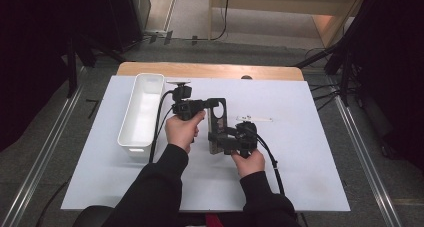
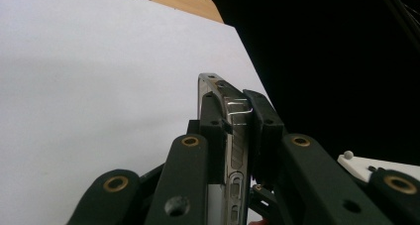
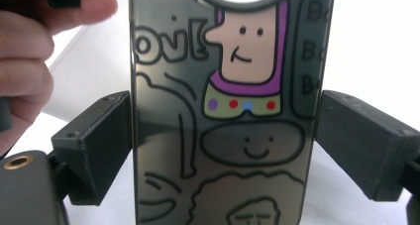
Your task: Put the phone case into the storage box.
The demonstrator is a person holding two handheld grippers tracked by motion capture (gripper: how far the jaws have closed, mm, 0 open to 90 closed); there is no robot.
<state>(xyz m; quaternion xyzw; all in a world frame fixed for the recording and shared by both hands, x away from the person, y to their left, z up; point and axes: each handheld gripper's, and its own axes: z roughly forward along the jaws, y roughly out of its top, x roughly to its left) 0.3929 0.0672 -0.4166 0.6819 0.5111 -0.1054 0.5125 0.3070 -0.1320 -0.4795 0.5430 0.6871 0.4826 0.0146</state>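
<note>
Claws grip one phone case: left across its thickness, right seemingly across its width.

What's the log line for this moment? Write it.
left gripper: shut on phone faces | right gripper: shut across phone width | phone: held by both | bin: at table's left

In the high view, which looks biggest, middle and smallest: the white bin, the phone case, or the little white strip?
1. White bin, clearly the biggest.
2. Phone case, partly hidden by the tools, but still smaller than the bin.
3. White strip, thin and smallest.
</note>
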